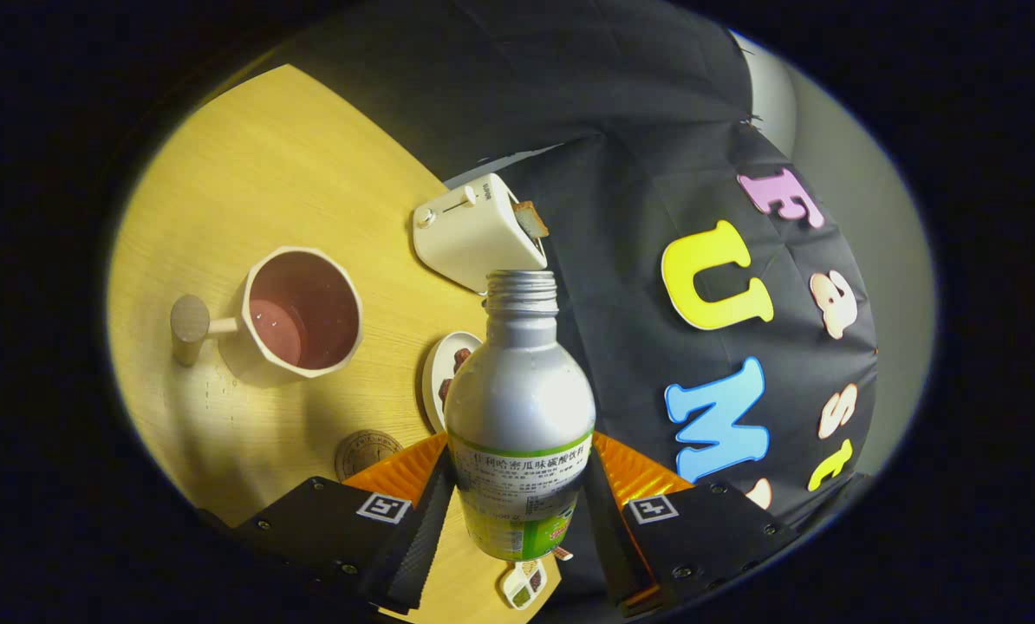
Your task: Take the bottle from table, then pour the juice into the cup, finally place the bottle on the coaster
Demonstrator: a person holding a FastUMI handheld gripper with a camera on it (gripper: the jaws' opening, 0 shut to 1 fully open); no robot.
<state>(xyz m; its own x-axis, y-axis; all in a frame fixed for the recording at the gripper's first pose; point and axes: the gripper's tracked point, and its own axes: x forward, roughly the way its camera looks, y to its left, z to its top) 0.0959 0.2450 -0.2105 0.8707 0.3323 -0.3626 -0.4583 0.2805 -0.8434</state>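
Gripper view: fingers [517, 511] clamp the uncapped bottle [519, 407] upright, cup [302, 310] off to one side holding juice; any tilt en route to coaster [367, 452] risks spilling leftovers.

Gripper [517, 507] with both jaws pressed on an uncapped silver bottle [519, 407]. Relative to the bottle: cup [302, 312] holding dark juice to its left on the tabletop [257, 173], toaster [478, 232] beyond its neck, coaster [367, 451] at lower left.
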